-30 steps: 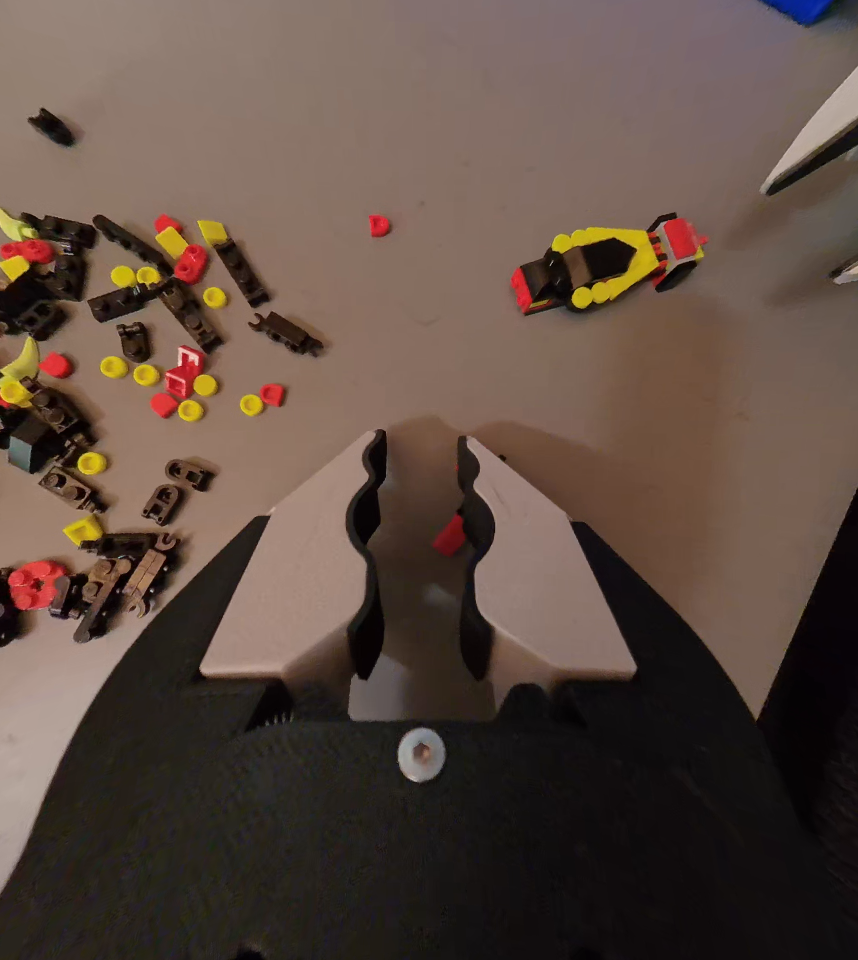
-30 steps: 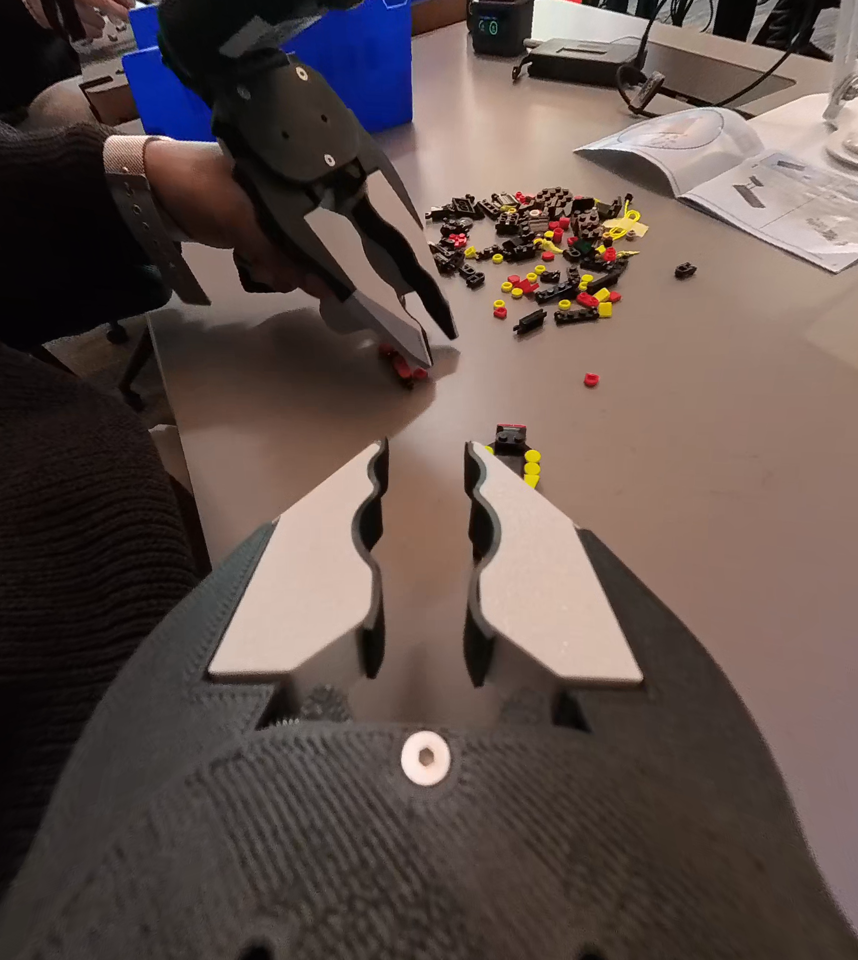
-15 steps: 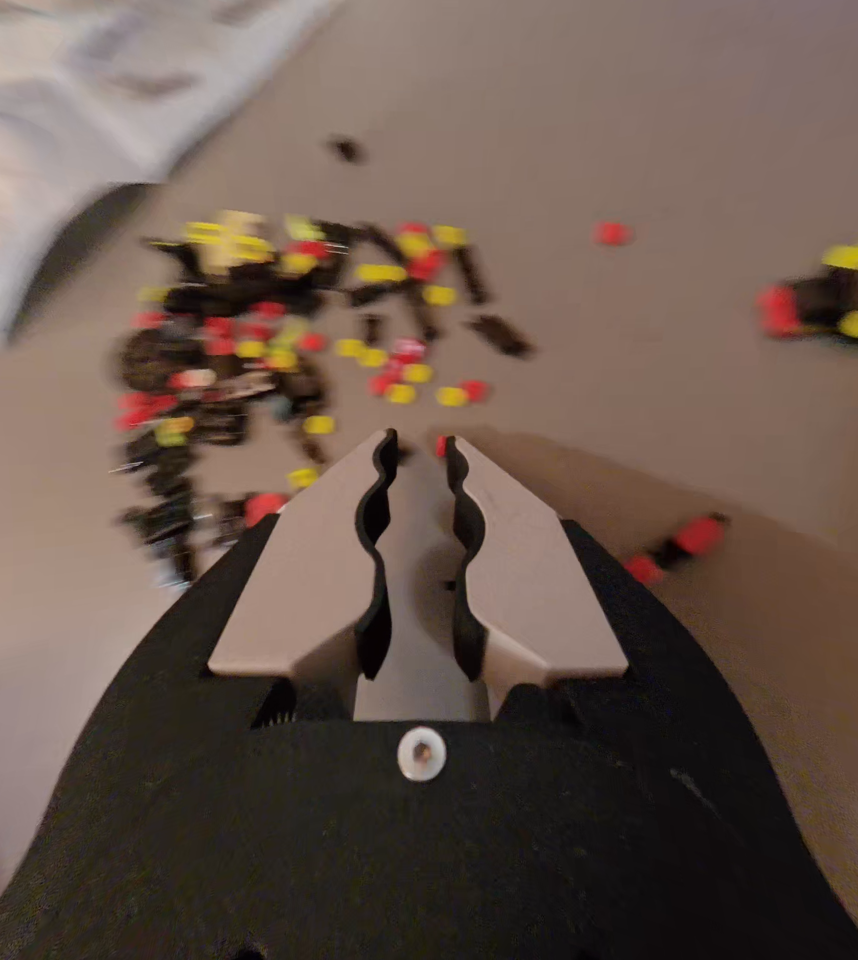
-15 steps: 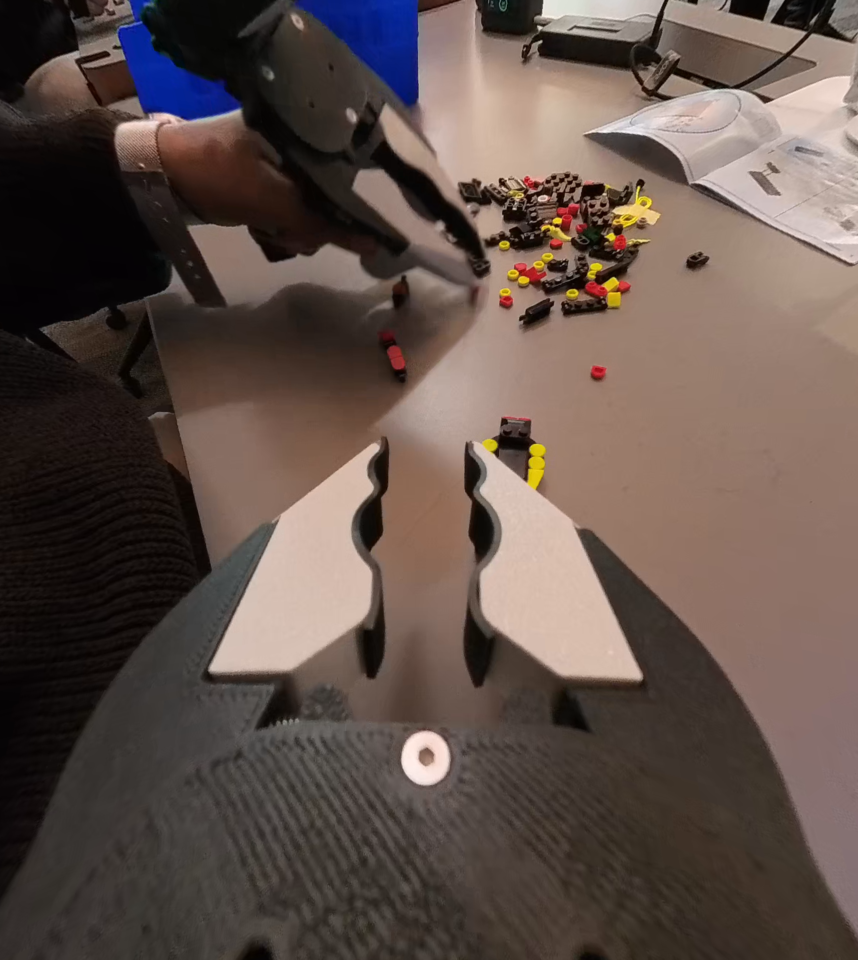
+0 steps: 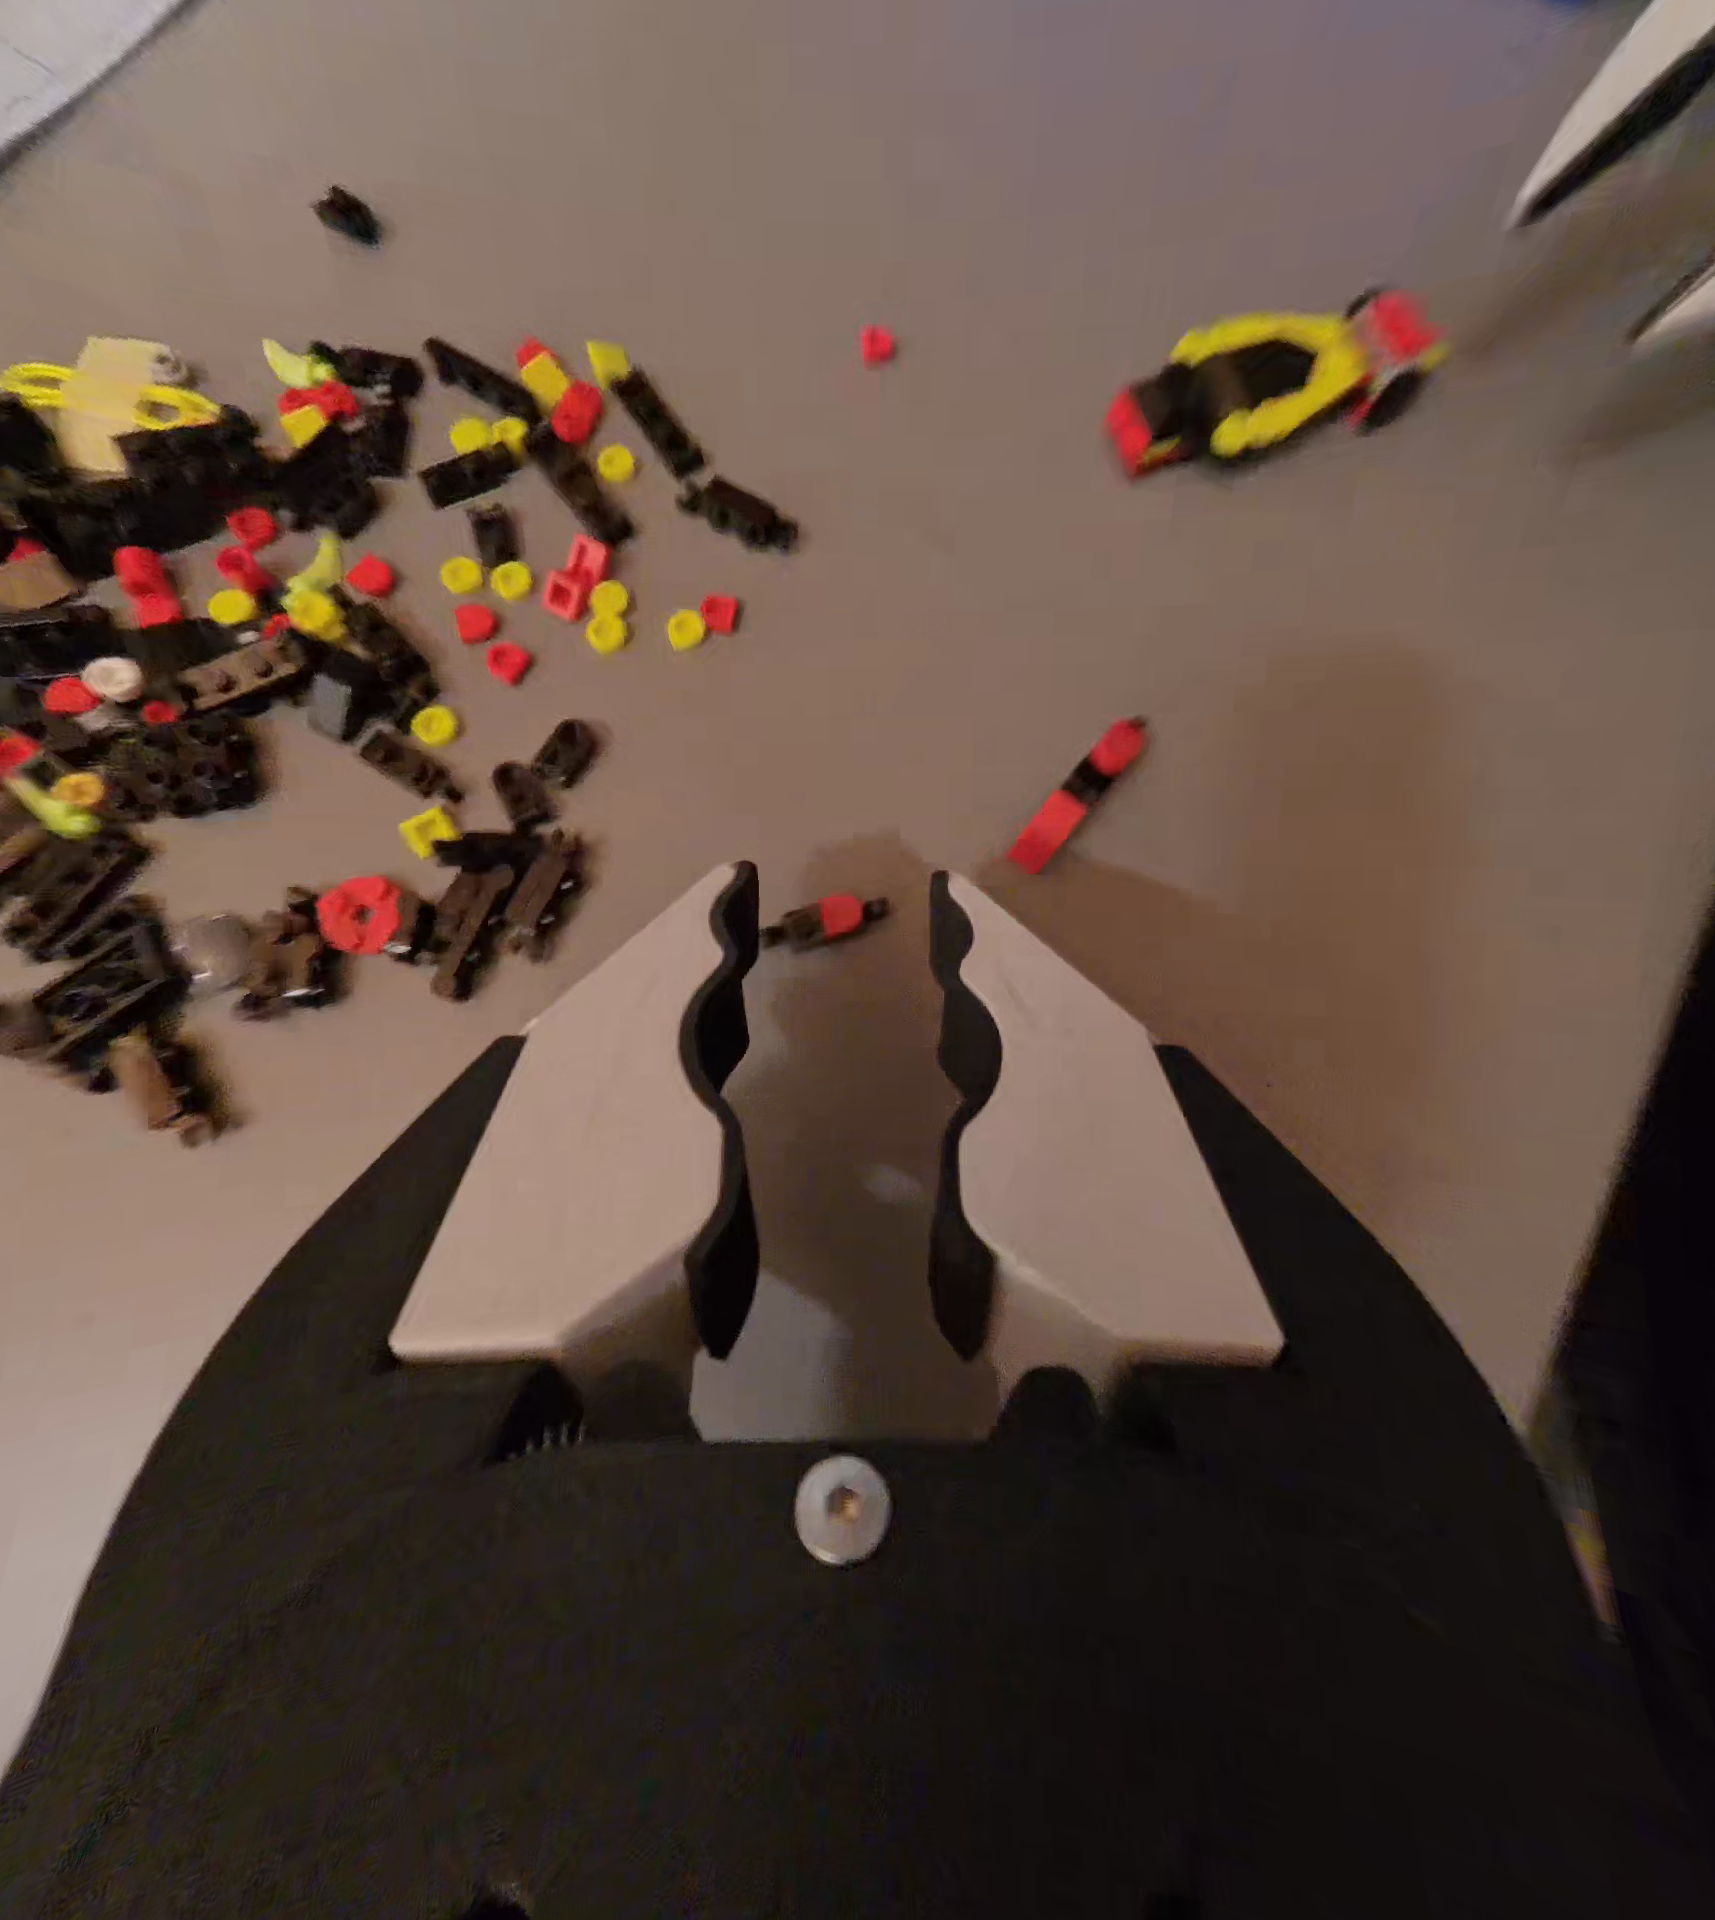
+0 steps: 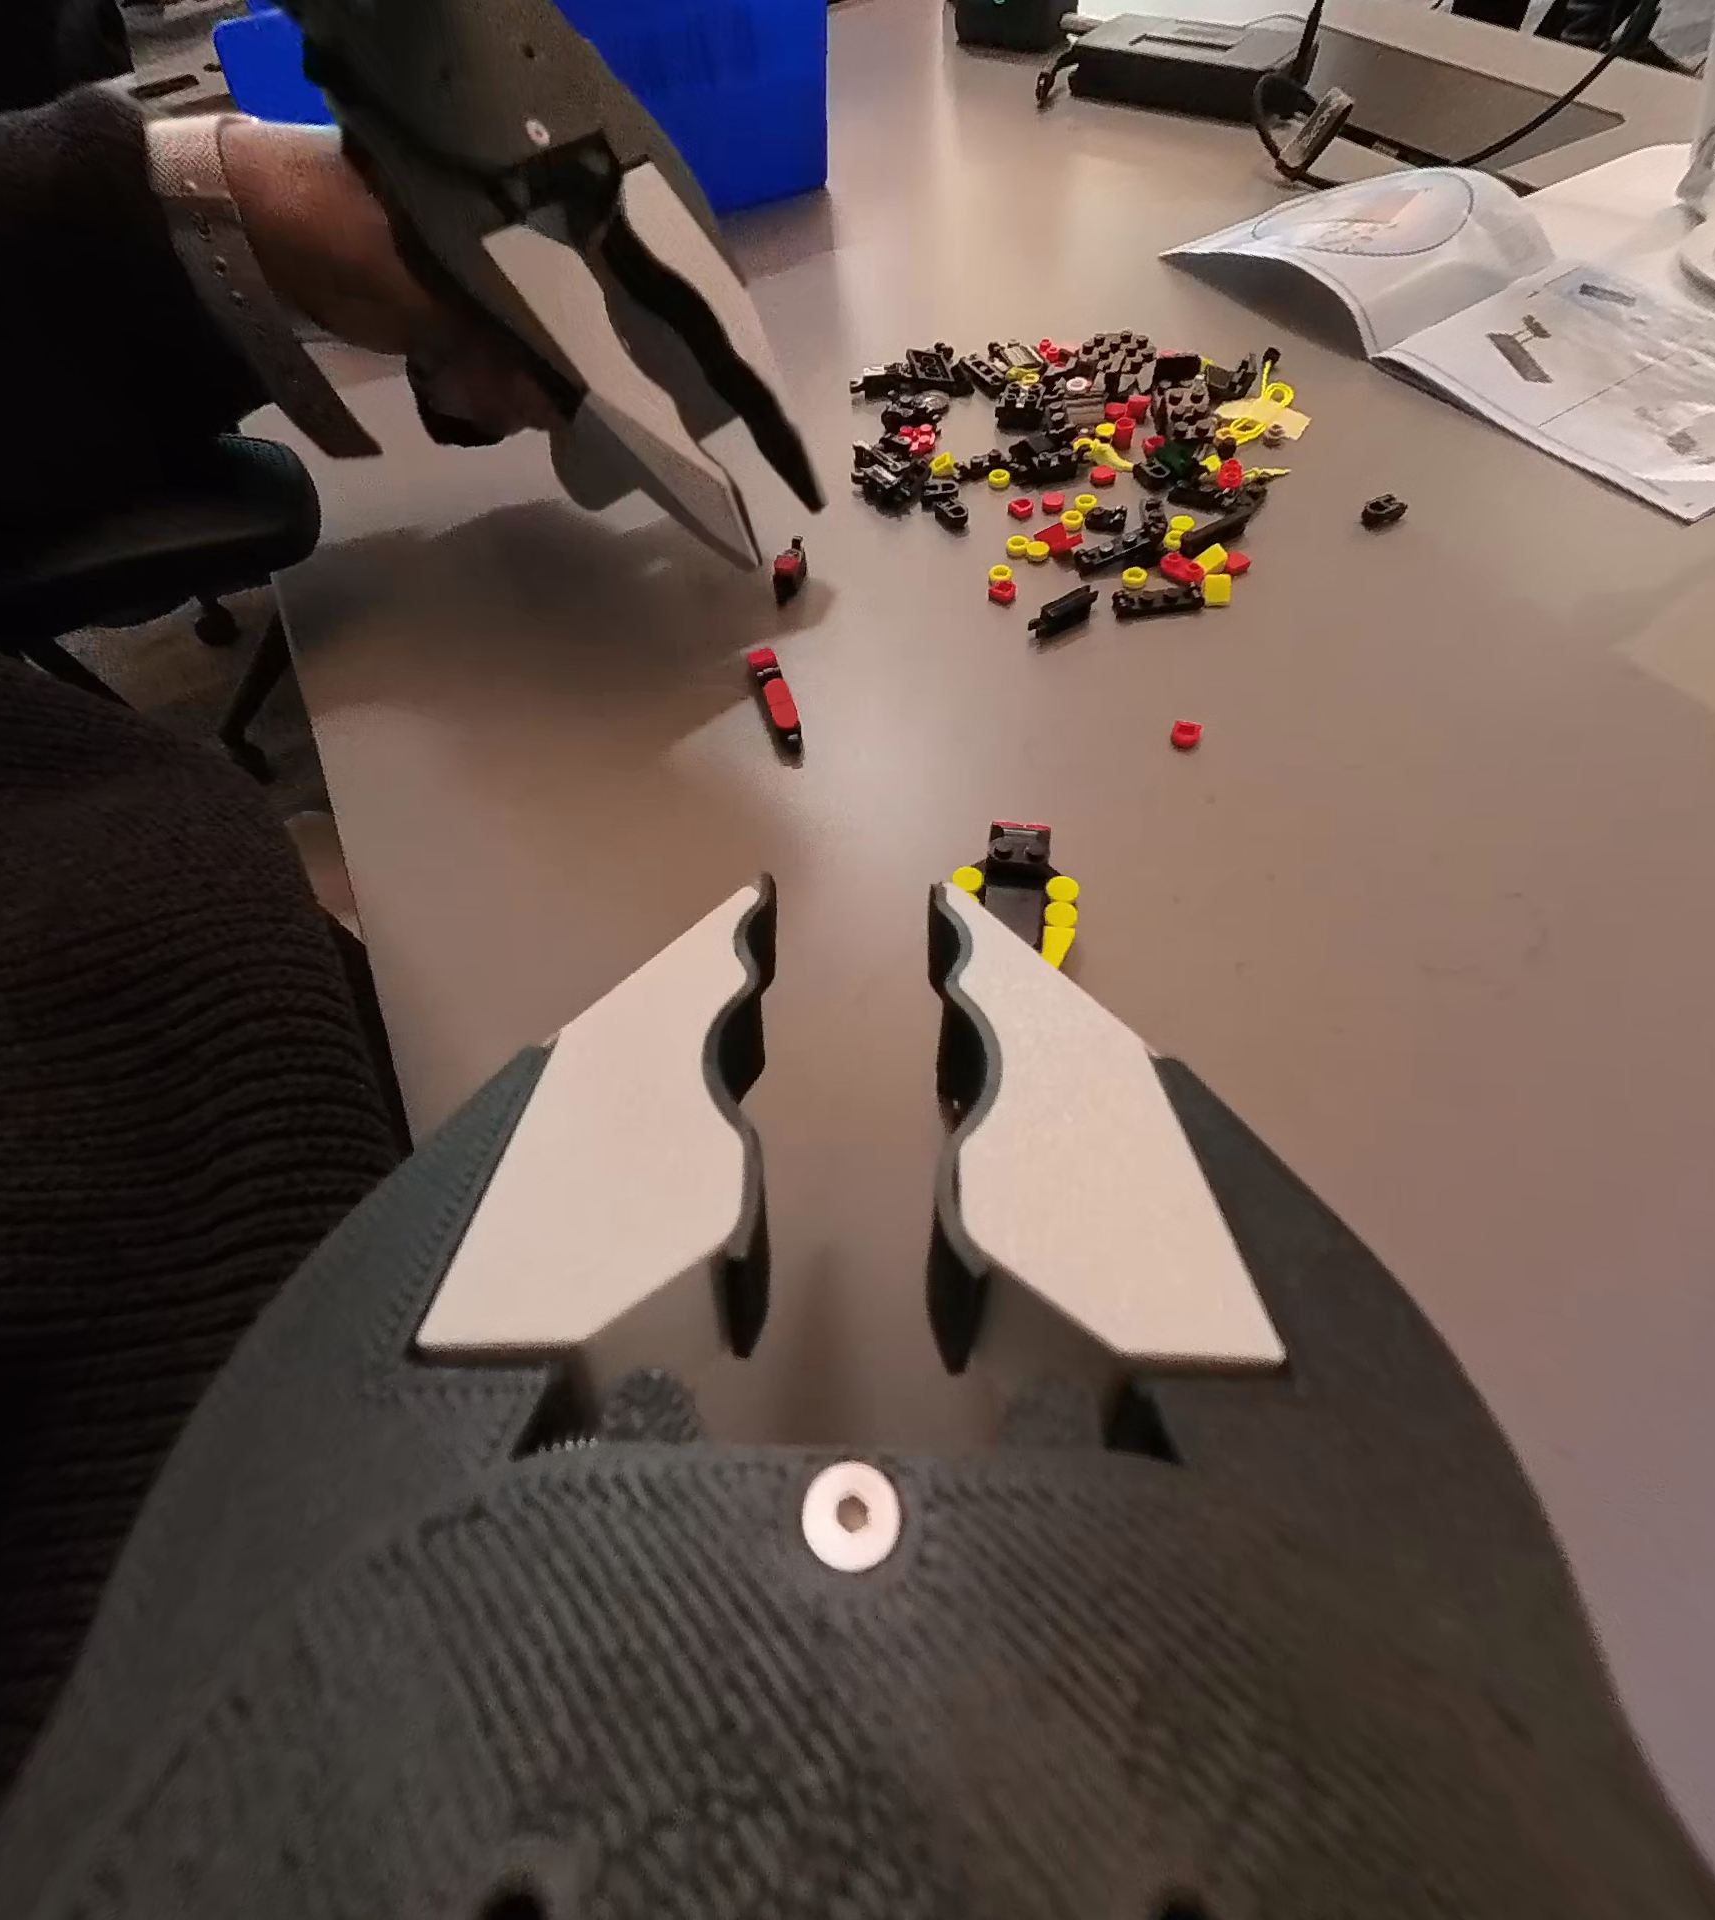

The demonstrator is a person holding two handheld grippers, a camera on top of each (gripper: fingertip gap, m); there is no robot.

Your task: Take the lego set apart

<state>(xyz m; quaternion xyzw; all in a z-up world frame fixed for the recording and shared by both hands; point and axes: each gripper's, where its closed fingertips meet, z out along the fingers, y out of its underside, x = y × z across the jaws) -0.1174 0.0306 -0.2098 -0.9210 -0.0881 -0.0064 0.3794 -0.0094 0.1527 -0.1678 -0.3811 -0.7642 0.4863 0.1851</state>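
A small yellow, black and red lego car lies on the grey table; in the right wrist view the car sits just past my right fingertips. My left gripper is open and empty, just above a small red and black piece. That piece lies below the left gripper in the right wrist view. A red and black strip lies to the right of it. My right gripper is open and empty.
A pile of loose black, red and yellow lego pieces spreads on the left, also seen in the right wrist view. An instruction booklet lies at the far right, a blue bin at the back. The table edge runs on the left. Some 20 centimetres of space lies between my two pairs of fingers.
My left gripper swung toward the pile and back, opened wider, and the small red and black piece now lies on the table under its tips. The right gripper has hardly moved.
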